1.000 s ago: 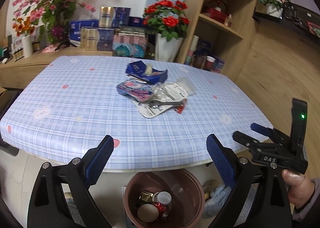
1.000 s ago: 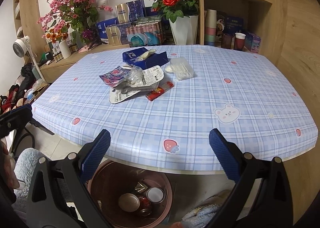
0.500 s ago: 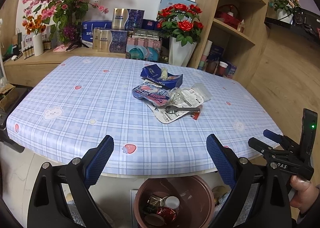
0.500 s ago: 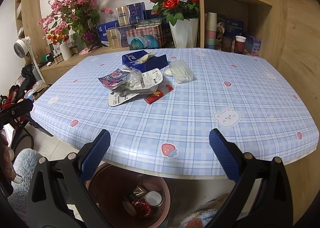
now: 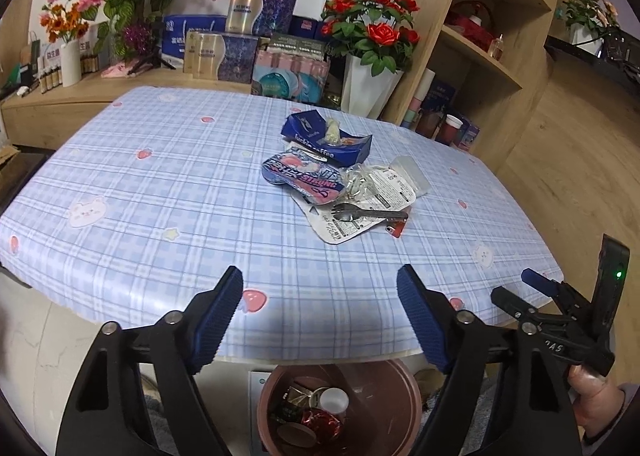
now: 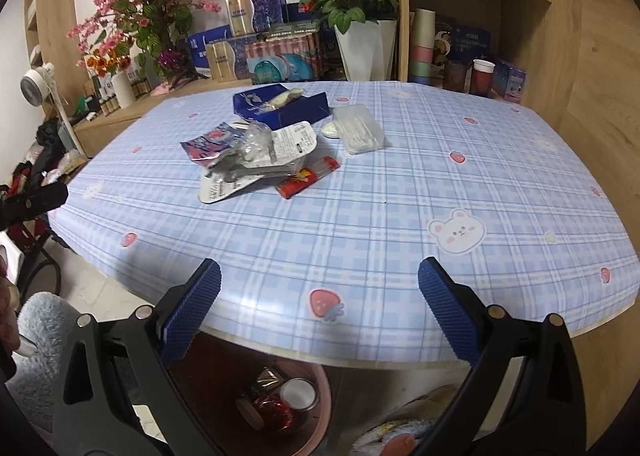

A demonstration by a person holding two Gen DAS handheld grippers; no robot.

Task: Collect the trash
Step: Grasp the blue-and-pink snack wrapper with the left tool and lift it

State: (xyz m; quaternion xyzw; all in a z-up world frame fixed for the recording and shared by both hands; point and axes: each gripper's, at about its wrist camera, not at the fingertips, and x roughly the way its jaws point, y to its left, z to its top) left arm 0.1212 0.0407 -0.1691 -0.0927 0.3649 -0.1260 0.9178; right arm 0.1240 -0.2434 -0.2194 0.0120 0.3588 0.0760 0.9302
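Both my left gripper (image 5: 320,312) and right gripper (image 6: 320,304) are released, empty; grabbing the far-ahead wrapper pile (image 5: 344,192) carelessly may scatter the spoon (image 5: 368,213).

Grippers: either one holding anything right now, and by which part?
Nothing held. Left gripper and right gripper are both open, short of the trash pile.
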